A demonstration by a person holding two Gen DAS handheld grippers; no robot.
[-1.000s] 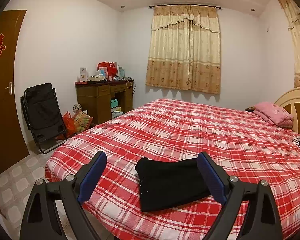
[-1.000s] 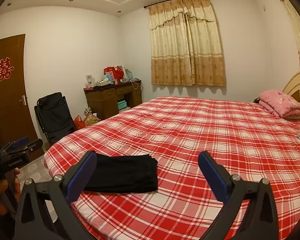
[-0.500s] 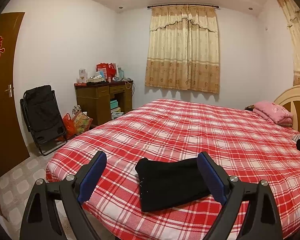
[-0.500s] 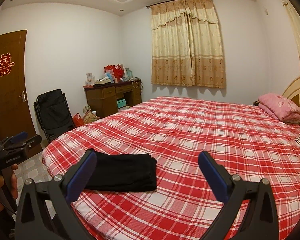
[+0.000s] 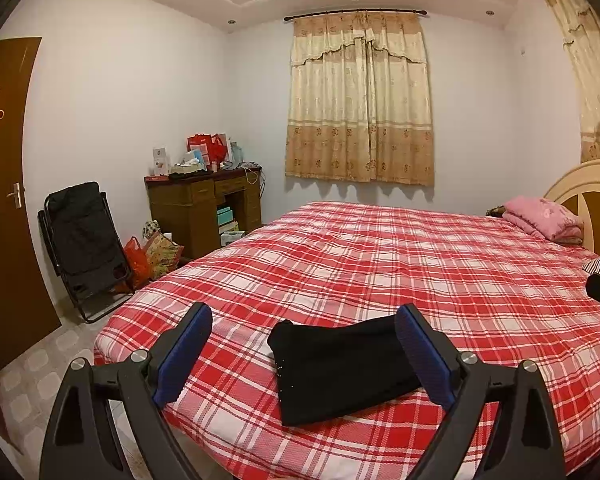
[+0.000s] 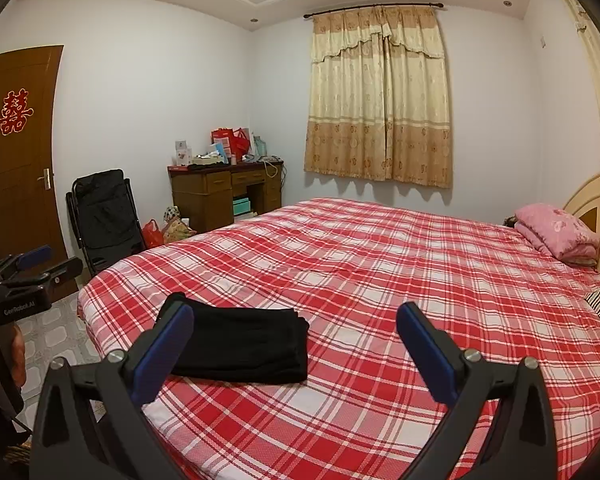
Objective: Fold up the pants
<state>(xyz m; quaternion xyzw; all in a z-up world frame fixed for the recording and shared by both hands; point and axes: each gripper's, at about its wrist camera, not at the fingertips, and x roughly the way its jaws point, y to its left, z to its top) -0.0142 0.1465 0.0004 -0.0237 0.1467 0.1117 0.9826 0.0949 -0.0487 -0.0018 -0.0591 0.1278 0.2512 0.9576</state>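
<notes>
- Folded black pants (image 5: 342,364) lie near the foot edge of the bed's red plaid bedspread (image 5: 420,264).
- Left tongs (image 5: 302,354) and right tongs (image 6: 294,346) gape wide, holding nothing.
- A cluttered wooden desk (image 6: 224,192) stands beside beige curtains (image 6: 380,96).

Right gripper (image 6: 296,320), fingers spread apart and holding nothing, above a red plaid bed (image 6: 420,272). Folded black pants (image 6: 244,344) lie flat near the bed's left edge. Left gripper (image 6: 32,268) at far left.
</notes>
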